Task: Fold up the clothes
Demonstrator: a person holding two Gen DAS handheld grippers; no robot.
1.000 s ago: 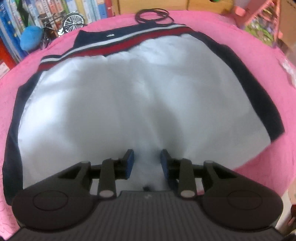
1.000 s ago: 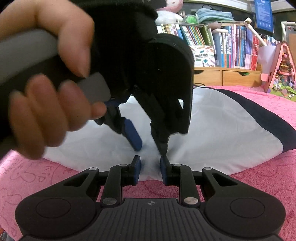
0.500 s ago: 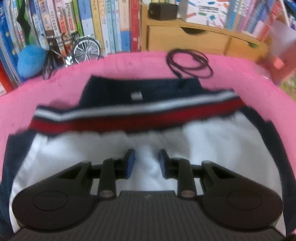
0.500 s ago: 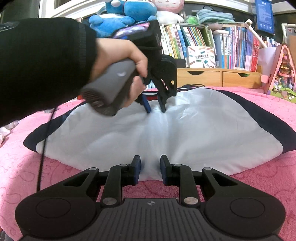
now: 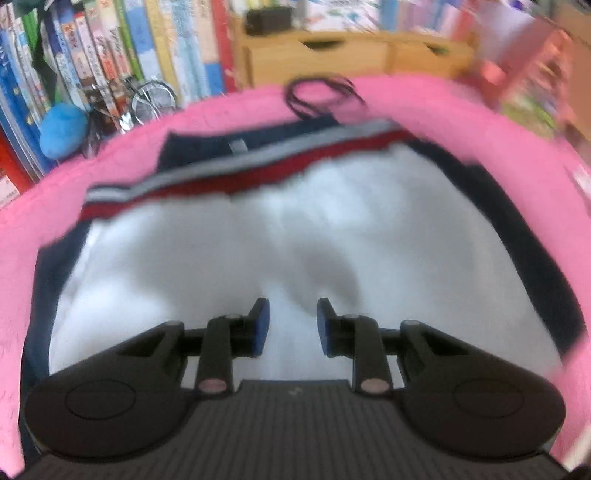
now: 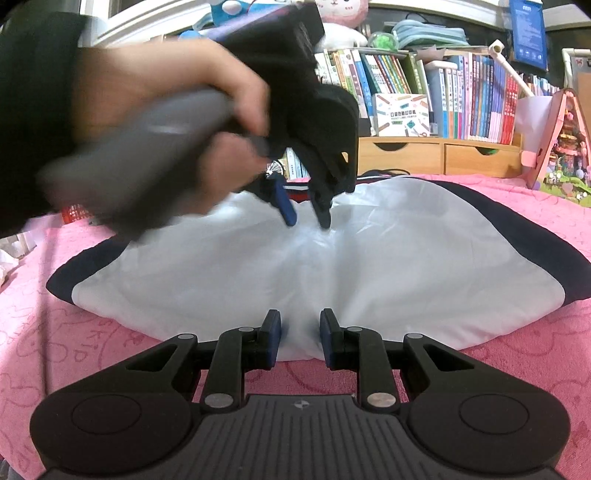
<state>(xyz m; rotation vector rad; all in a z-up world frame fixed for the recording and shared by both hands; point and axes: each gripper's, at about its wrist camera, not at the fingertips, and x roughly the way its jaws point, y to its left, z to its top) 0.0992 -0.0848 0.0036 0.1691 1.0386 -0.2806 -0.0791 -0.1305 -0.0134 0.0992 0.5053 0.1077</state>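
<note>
Since a moment ago the left gripper (image 6: 304,218) has pulled back from the waistband toward the shorts' (image 6: 406,266) middle, fingers parted and empty, while the right gripper (image 6: 300,339), likewise open, straddles the near hem on the pink bed (image 6: 92,343).

Home bedroom or study: crammed bookshelves (image 6: 461,99), plush toys (image 6: 340,9), pink blanket (image 6: 74,350).

motion blur smears the hand (image 6: 155,122) and the books (image 5: 110,62).
</note>
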